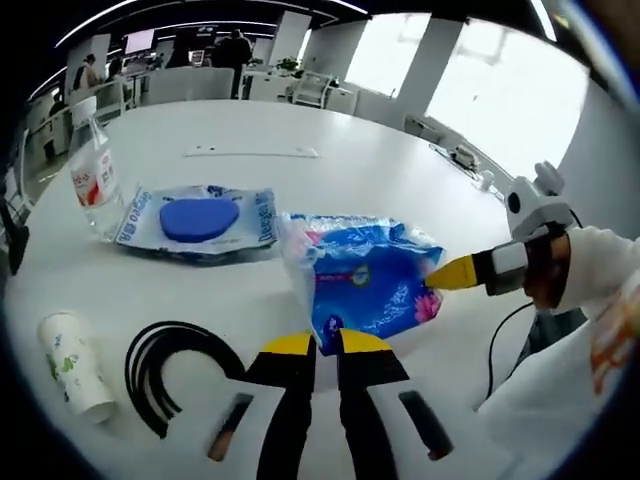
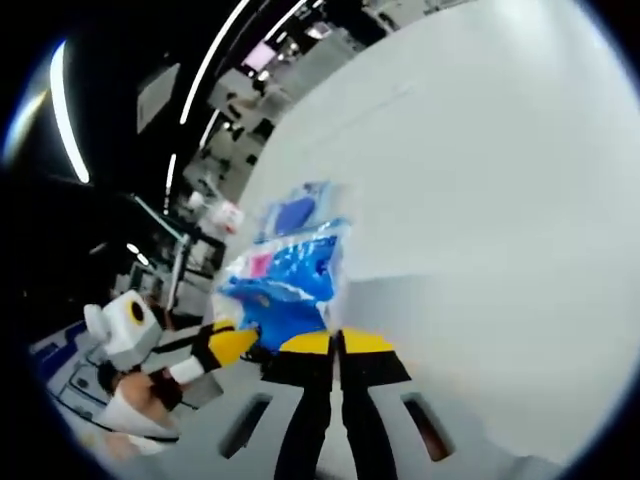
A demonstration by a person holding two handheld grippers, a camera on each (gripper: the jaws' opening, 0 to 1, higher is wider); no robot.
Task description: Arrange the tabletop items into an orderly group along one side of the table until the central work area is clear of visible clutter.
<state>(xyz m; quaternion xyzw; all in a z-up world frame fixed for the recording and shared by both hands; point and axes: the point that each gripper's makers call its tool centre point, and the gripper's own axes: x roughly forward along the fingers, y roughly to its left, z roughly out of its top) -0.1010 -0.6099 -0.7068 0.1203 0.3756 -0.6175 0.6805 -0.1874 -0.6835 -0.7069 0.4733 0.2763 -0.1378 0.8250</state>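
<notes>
A blue plastic tissue pack (image 1: 365, 280) with a pink flower print lies at the middle of the white table (image 1: 300, 130). My left gripper (image 1: 326, 345) is shut on its near edge. My right gripper (image 1: 447, 274) comes in from the right, yellow tips pinching the pack's right edge. In the right gripper view the right gripper (image 2: 337, 345) is shut on the tissue pack (image 2: 285, 280), which is lifted and crumpled, and the left gripper (image 2: 232, 346) holds it from the left.
A flat blue-and-white packet (image 1: 195, 220) with a blue disc lies behind the pack, with a water bottle (image 1: 95, 185) to its left. A paper cup (image 1: 75, 365) lies on its side at the near left beside a curved black band (image 1: 170, 370). People and desks stand far behind.
</notes>
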